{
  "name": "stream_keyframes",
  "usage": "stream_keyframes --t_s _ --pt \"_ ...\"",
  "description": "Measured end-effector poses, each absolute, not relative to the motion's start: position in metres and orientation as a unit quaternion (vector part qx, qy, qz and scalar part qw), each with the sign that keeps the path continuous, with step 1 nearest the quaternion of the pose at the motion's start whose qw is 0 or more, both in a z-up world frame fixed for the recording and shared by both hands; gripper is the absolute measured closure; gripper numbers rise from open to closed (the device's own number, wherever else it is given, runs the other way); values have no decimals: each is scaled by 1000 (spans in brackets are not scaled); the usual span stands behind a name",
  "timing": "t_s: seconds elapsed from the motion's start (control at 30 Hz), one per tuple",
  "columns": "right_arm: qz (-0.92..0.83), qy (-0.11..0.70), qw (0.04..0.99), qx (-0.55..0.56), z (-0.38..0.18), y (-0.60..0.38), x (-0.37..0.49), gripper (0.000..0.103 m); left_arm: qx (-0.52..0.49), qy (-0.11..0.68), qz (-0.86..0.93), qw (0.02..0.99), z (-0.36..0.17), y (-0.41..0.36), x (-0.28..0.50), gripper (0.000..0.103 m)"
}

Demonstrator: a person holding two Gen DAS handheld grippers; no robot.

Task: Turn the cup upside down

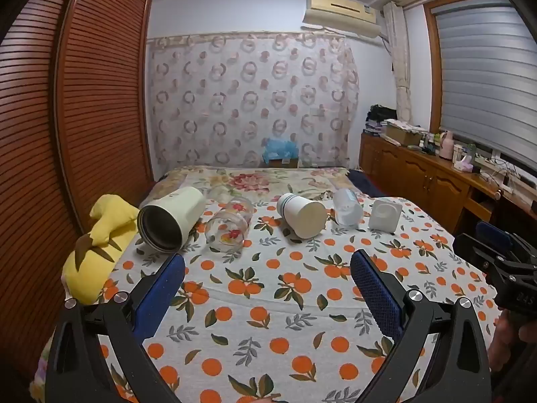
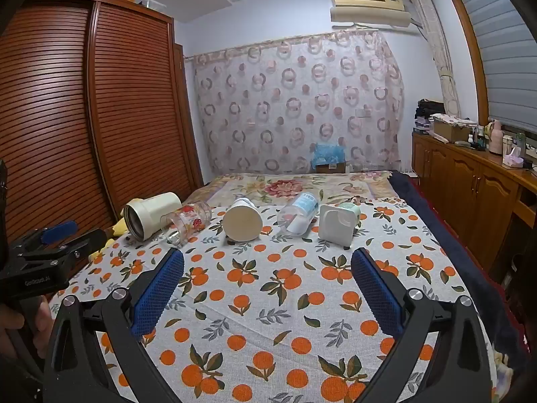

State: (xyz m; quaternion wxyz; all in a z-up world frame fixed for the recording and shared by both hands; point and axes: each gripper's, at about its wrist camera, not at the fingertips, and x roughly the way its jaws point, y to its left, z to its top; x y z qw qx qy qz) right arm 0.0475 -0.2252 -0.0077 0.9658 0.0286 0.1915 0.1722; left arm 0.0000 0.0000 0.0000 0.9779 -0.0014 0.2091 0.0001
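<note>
Several cups lie on their sides in a row across the orange-print bed sheet (image 1: pixel 268 302). From left: a cream tumbler with a dark inside (image 1: pixel 171 220) (image 2: pixel 151 213), a clear glass with red print (image 1: pixel 230 223) (image 2: pixel 186 221), a white cup with its base facing me (image 1: pixel 302 213) (image 2: pixel 242 220), a clear plastic cup (image 1: pixel 347 206) (image 2: pixel 298 215), and a square white cup (image 1: pixel 385 215) (image 2: pixel 337 223). My left gripper (image 1: pixel 268 265) is open and empty, short of the row. My right gripper (image 2: pixel 268 265) is open and empty, also short of it.
A yellow plush toy (image 1: pixel 97 248) lies at the bed's left edge beside a slatted wooden wardrobe (image 1: pixel 67 117). A wooden sideboard with clutter (image 2: pixel 470 184) runs along the right wall. The right gripper (image 1: pixel 503 268) shows in the left view, the left gripper (image 2: pixel 43 255) in the right view.
</note>
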Motion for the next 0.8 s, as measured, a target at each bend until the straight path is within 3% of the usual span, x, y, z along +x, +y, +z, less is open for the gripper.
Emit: stream_keyframes --t_s 0.8 --pt "172 192 966 29 -8 -226 46 3 -3 209 -2 978 0 0 -1 8"
